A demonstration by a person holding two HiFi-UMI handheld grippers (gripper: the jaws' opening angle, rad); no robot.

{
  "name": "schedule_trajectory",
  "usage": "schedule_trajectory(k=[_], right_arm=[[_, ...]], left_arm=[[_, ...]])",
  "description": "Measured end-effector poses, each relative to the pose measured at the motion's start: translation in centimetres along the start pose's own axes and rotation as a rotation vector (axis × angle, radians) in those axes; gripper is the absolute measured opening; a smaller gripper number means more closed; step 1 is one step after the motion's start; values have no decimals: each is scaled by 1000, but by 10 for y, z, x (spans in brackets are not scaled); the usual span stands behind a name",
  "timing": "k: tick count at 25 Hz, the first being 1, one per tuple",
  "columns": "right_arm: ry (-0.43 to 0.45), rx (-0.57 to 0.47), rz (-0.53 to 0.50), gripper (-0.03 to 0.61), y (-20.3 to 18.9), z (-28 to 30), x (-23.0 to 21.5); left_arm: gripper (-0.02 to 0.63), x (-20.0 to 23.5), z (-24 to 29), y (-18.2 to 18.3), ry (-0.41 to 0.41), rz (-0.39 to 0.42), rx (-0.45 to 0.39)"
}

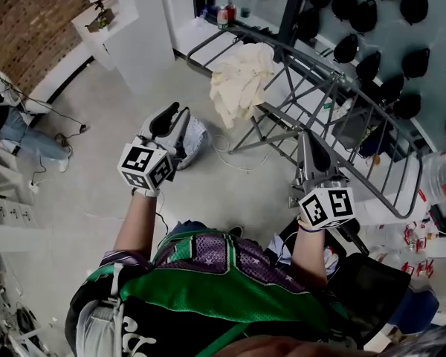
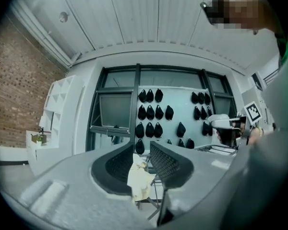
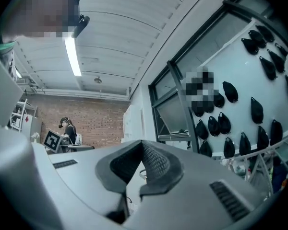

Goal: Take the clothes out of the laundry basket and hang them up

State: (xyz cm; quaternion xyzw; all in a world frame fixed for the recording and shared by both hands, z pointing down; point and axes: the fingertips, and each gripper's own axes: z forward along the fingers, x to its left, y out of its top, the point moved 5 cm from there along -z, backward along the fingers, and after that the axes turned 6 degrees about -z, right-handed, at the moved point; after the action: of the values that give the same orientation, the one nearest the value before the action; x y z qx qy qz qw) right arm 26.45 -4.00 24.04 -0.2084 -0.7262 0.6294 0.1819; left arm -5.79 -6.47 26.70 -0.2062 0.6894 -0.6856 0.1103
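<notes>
A cream cloth (image 1: 241,76) hangs over the near end of a grey metal drying rack (image 1: 342,95). On the floor to its left stands a pale laundry basket (image 1: 195,141); what it holds is hidden. My left gripper (image 1: 172,116) hovers above the basket, level and open with nothing in it. In the left gripper view the cream cloth (image 2: 140,181) shows far off through the gap of the left gripper (image 2: 141,150). My right gripper (image 1: 309,143) is beside the rack's front rails, shut and empty. In the right gripper view the pads of the right gripper (image 3: 141,145) meet at the tip.
Dark caps (image 1: 372,21) hang in rows on the pale wall behind the rack. A white shelf unit (image 1: 111,21) stands at the back left, with bottles (image 1: 223,13) on the sill. Cables trail across the floor. A seated person (image 1: 15,125) is at the left; red-and-white clutter (image 1: 424,248) lies at the right.
</notes>
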Motion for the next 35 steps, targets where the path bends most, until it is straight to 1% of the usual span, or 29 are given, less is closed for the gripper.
schedule_trajectory(k=[4,8,15,16,17,21,24,26,31,35], right_arm=[[32,8,-2,0,-2,26,39],[63,15,0,0,-7,52,94],[92,16,-39,0,-11,76,179],[103,20,-42,35,-11,79,190],[113,23,-40,98,-12,83,200],[137,37,-47,148,-18,93,237],[140,53,-54,167,-23,102,257],[141,57,-61,167,-27,107,266],[137,75,-78,167,-35,120,283],[131,111,-87,167,-51,127,286]], left_arm=[[120,33,-34,10,29,6,-7],[120,75,-80,17,66,14,-9],[118,132,-150,16,103,-2,-17],[117,138,-158,17,104,-5,-18],[116,144,-165,17,105,-6,-19],[89,167,-193,20,116,-9,-26],[35,182,-210,22,135,-6,-38],[21,189,-219,22,139,-10,-47],[18,203,-234,18,124,-21,-41],[18,208,-234,4,100,-35,-17]])
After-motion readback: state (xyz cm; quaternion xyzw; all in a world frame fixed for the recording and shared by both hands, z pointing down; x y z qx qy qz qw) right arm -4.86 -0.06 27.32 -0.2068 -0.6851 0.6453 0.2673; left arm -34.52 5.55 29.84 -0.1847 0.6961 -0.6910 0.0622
